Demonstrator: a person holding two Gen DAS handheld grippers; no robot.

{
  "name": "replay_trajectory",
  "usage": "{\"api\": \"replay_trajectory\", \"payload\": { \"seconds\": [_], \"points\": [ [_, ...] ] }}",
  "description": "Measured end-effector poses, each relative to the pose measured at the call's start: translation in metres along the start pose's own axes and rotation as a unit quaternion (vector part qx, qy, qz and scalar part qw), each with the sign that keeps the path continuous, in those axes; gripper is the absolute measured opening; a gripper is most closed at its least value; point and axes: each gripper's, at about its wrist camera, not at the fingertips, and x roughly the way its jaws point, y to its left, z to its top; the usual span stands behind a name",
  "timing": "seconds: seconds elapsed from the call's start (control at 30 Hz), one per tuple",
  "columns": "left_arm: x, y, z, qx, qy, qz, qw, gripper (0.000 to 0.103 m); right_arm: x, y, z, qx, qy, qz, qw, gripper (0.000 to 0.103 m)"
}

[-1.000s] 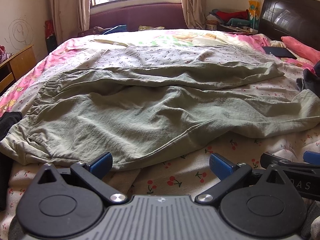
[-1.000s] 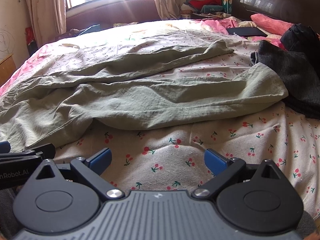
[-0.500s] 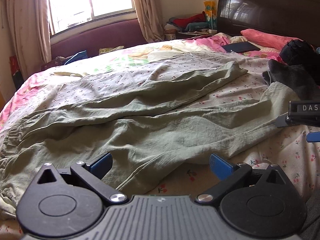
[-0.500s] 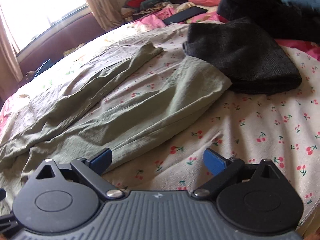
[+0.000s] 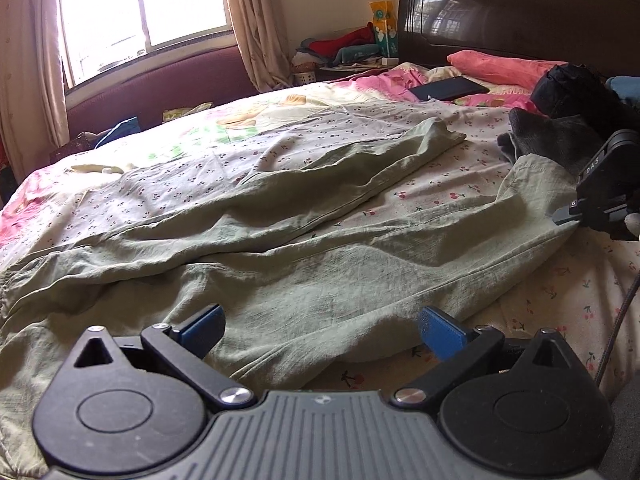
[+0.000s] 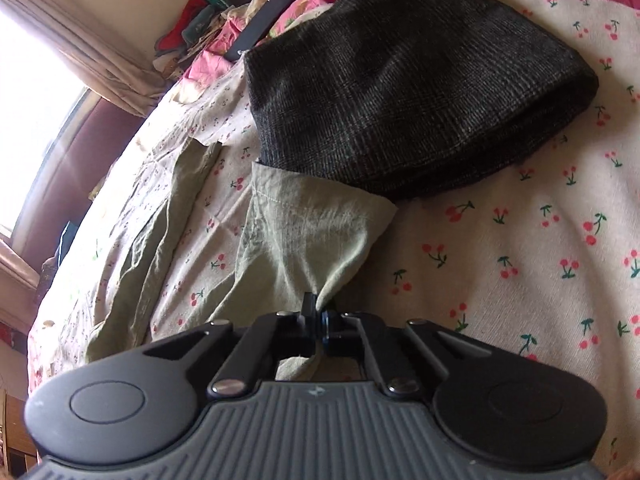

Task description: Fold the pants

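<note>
The hem of the near leg of the green pants [image 6: 304,232] is pinched in the closed jaws of the right gripper [image 6: 320,312], presumably for carrying it over; beyond it a dark garment [image 6: 400,92] overlaps that hem. The left gripper [image 5: 320,330] is held wide open, empty, over the pants' near edge on the bed [image 5: 568,296]

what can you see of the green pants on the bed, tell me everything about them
The green pants are pale sage, thin, wrinkled woven cloth, lying spread out and unfolded across the cherry-print bedsheet. The two legs run apart toward the headboard. The near leg's stitched hem lies against a folded dark plaid garment, and the right gripper is shut on that hem's edge. The left gripper is open over the near leg, gripping nothing.
</note>
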Motion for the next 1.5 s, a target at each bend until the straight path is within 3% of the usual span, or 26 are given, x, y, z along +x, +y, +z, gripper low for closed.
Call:
{"api": "replay_trajectory", "payload": {
  "seconds": [0.13,0.2,0.33,0.37,0.4,0.53,0.73,0.93,1.07,1.17,1.27,1.37,1.5],
  "points": [
    [-0.015,0.005,0.001,-0.010,-0.016,-0.015,0.9997,0.103,-0.032,0.002,0.009,-0.048,-0.037,0.002,0.998,0.001],
    [-0.020,0.006,-0.005,0.003,-0.010,-0.022,0.9997,0.103,-0.036,-0.002,0.011,-0.064,-0.041,-0.024,0.997,0.002],
    [-0.025,0.015,-0.018,0.029,0.026,-0.024,0.9990,0.103,-0.019,-0.009,0.000,-0.121,0.005,-0.096,0.988,0.005],
    [-0.028,0.021,-0.020,0.028,0.029,-0.022,0.9989,0.103,-0.022,-0.005,-0.004,-0.140,-0.002,-0.109,0.984,0.007],
    [-0.034,0.031,-0.021,0.023,0.029,-0.018,0.9991,0.103,-0.026,0.000,-0.006,-0.155,-0.014,-0.122,0.980,0.017],
    [-0.055,0.070,-0.021,0.001,0.025,0.005,0.9997,0.103,-0.043,0.016,-0.013,-0.201,-0.053,-0.162,0.965,0.018],
    [-0.079,0.144,-0.024,-0.023,0.014,0.085,0.9960,0.103,-0.049,0.069,-0.049,-0.283,-0.032,-0.086,0.955,0.026],
    [-0.071,0.226,-0.064,-0.058,0.069,0.188,0.9781,0.103,-0.013,0.150,-0.121,-0.368,0.049,0.026,0.928,0.025],
    [-0.063,0.263,-0.099,-0.096,0.139,0.205,0.9641,0.103,0.014,0.197,-0.159,-0.415,0.092,0.071,0.902,0.025],
    [-0.076,0.271,-0.090,-0.085,0.113,0.190,0.9715,0.103,0.027,0.231,-0.170,-0.468,0.101,0.089,0.874,0.031],
    [-0.074,0.282,-0.062,-0.046,0.059,0.193,0.9784,0.103,0.042,0.268,-0.173,-0.533,0.097,0.115,0.833,0.044],
    [-0.043,0.308,-0.032,-0.013,0.029,0.193,0.9807,0.103,0.070,0.309,-0.171,-0.587,0.085,0.136,0.793,0.046],
    [0.015,0.357,-0.003,-0.007,0.043,0.177,0.9833,0.103,0.129,0.360,-0.167,-0.628,0.106,0.160,0.754,0.050]
  ]
}}
